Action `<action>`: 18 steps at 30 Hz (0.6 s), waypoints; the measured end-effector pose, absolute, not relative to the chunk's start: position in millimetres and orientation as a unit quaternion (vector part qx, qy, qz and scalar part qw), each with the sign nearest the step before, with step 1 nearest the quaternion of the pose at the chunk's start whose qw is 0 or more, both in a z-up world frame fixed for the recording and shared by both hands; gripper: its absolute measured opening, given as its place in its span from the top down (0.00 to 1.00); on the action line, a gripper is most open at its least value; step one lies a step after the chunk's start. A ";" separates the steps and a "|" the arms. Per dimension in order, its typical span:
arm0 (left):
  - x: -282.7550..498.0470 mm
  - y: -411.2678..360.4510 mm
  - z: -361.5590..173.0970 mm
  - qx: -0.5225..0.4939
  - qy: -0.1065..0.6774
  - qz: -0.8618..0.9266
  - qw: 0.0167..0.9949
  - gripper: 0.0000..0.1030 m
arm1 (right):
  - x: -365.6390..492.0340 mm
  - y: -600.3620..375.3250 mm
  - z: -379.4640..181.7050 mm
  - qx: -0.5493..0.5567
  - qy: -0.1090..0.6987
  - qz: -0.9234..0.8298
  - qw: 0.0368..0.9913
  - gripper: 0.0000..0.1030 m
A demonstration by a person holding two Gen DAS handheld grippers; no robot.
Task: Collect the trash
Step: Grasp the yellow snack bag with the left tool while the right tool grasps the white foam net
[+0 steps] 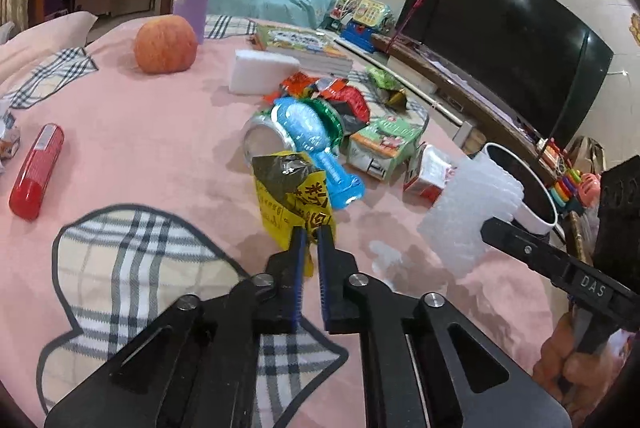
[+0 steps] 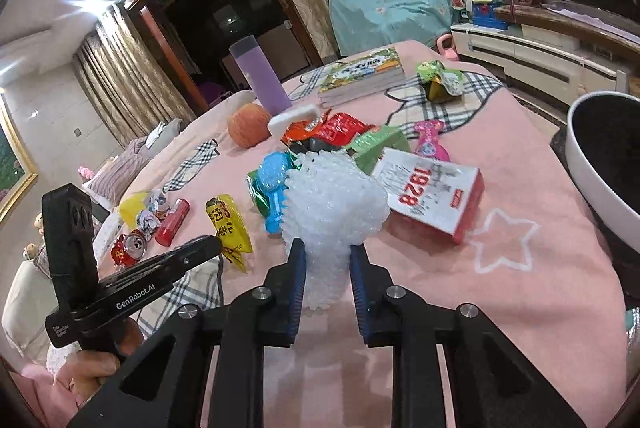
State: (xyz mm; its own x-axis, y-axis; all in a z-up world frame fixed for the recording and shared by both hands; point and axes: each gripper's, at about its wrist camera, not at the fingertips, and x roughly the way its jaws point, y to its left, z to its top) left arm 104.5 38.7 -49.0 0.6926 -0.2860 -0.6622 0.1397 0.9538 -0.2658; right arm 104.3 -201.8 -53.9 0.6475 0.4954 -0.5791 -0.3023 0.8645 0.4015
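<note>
Left tool (image 1: 313,230) pinches yellow wrapper (image 1: 294,195); right tool (image 2: 326,248) clamps bubble wrap (image 2: 334,203).

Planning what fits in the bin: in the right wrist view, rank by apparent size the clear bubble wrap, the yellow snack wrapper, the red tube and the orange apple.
1. Clear bubble wrap, though nearest the camera, held by the right gripper.
2. Yellow snack wrapper.
3. Orange apple, farther off, so unsure.
4. Red tube.

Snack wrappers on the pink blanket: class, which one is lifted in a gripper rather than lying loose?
The yellow wrapper, pinched at its lower edge by the left gripper. The red wrappers and green wrapper lie loose, ungripped, on the blanket.
</note>
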 end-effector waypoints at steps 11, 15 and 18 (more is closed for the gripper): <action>119.8 35.3 -49.7 -0.098 0.372 -0.085 0.919 0.28 | 99.7 -208.6 -54.2 0.138 0.355 0.220 0.898 0.79; 136.6 24.1 -53.9 -0.100 0.381 -0.093 0.915 0.28 | 98.6 -214.0 -54.0 0.138 0.354 0.213 0.900 0.79; 145.4 16.1 -57.6 -0.090 0.391 -0.097 0.911 0.50 | 97.1 -218.3 -53.3 0.138 0.353 0.208 0.902 0.79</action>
State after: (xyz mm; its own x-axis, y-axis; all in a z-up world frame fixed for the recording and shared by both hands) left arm 145.4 16.1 -57.6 0.6756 -0.2468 -0.6947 0.1056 0.9650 -0.2401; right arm 97.1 -218.3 -53.3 0.6642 0.4726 -0.5792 -0.2776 0.8753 0.3959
